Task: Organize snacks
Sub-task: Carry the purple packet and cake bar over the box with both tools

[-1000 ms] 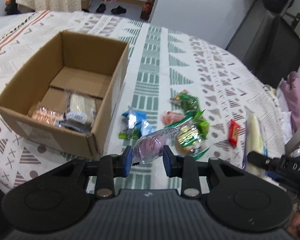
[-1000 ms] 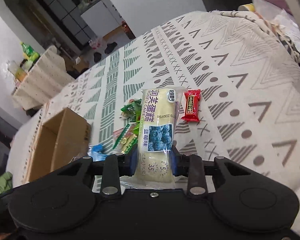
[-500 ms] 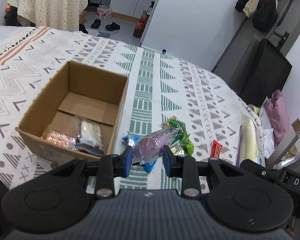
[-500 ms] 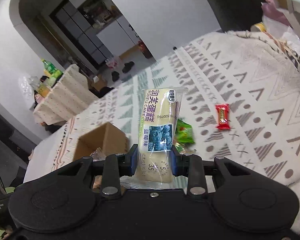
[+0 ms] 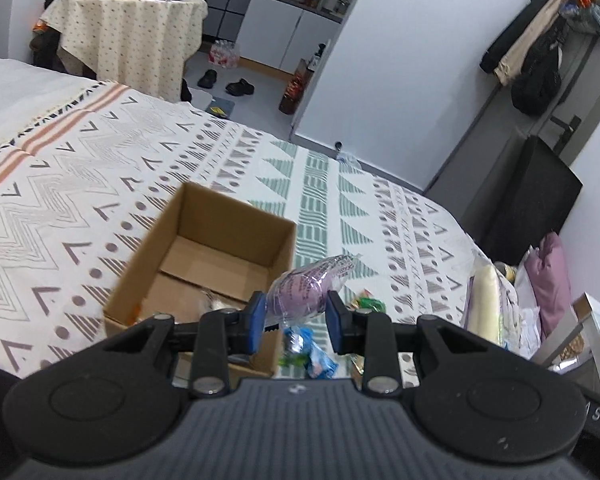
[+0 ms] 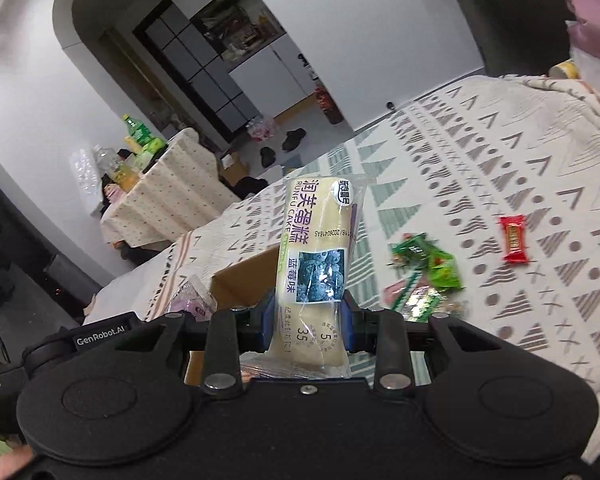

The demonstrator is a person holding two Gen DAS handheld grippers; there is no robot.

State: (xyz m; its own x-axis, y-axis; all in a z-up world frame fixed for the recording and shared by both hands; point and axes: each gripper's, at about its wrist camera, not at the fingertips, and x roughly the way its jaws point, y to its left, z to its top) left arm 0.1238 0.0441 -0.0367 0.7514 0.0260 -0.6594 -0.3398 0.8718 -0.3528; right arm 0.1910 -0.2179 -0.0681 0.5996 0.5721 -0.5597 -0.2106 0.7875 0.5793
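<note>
My left gripper [image 5: 296,320] is shut on a purple snack packet [image 5: 306,290], held in the air just right of the open cardboard box [image 5: 204,256]. The box holds a few wrapped snacks at its near end. My right gripper [image 6: 308,324] is shut on a long cream blueberry cake bar [image 6: 318,248] that stands upright between the blue pads; the same cake bar [image 5: 486,300] shows at the right of the left wrist view. Behind the bar in the right wrist view I see a corner of the box [image 6: 244,280] and the purple packet [image 6: 190,300].
Loose snacks lie on the patterned bedspread [image 5: 100,184]: green packets [image 6: 428,260], a red candy [image 6: 514,240], blue wrappers [image 5: 312,352]. A cloth-covered table [image 5: 128,28] with bottles stands beyond the bed. A dark cabinet [image 5: 528,196] and pink bundle [image 5: 552,276] are at the right.
Both grippers have risen and tilted up with their snacks still held. The box and loose snacks now sit lower and smaller in both views, and more of the room shows.
</note>
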